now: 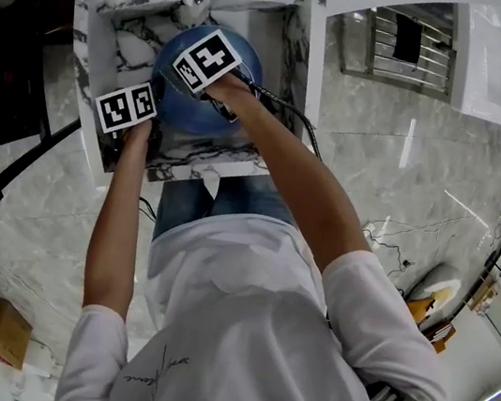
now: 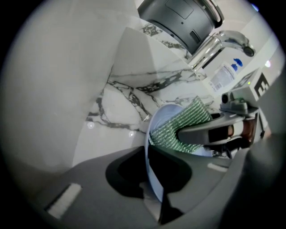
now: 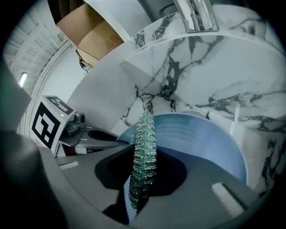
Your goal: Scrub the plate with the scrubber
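A blue plate (image 1: 179, 107) stands on edge inside the marble sink (image 1: 133, 47). My left gripper (image 2: 149, 154) is shut on the plate's rim (image 2: 153, 176), which runs between its two jaws. A green glittery scrubber (image 3: 144, 156) lies flat against the plate's face (image 3: 201, 138), with my right gripper (image 3: 143, 172) shut on it. In the left gripper view the scrubber (image 2: 178, 125) covers much of the plate, and the right gripper's fingers (image 2: 210, 132) press it from the right. From the head view only the two marker cubes show, and the jaws are hidden beneath them.
A chrome faucet (image 2: 223, 42) rises behind the sink, with a white bottle (image 2: 223, 76) beside it. The marble sink walls (image 3: 201, 67) close in around the plate. A cardboard box (image 3: 89, 33) sits beyond the counter. The person's arms reach over the sink's front edge (image 1: 203, 173).
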Tool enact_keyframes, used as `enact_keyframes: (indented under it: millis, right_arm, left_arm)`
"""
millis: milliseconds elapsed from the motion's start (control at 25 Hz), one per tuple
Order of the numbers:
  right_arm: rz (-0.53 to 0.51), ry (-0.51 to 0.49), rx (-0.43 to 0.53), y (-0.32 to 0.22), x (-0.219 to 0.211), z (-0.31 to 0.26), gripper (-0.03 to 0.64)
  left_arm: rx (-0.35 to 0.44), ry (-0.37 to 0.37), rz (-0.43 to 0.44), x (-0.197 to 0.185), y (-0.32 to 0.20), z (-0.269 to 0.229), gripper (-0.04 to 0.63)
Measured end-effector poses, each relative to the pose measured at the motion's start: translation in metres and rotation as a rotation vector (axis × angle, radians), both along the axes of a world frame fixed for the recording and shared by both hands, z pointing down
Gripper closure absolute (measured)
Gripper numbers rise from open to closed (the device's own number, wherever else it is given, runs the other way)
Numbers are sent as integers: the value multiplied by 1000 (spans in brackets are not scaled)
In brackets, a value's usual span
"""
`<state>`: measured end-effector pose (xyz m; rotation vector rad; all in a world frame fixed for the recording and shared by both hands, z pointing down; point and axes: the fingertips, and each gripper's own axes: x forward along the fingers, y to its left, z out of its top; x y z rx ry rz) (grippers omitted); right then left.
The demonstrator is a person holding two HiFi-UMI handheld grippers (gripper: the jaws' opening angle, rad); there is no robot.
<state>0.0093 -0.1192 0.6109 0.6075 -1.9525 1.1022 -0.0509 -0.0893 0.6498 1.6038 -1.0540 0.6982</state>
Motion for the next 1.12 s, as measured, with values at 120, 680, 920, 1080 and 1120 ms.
enact_keyframes:
  millis: [120, 680, 920, 1080, 1120]
  right_arm:
    - [-1, 20, 31, -5, 4, 3, 552]
    - [81, 72, 135, -32, 28, 1, 551]
    - [107, 72, 133, -35, 33, 2, 551]
    - [131, 79, 136, -38, 39, 1, 551]
    - [138, 81, 135, -39, 40, 1, 551]
  left_arm:
    - [3, -4, 8, 1, 0, 0, 509]
    - [6, -7, 24, 2, -1, 1, 508]
    - [7, -10, 29, 2, -1, 1, 508]
    - [9, -9, 29, 2, -1, 0, 508]
    - [10, -9, 29, 2, -1, 0, 508]
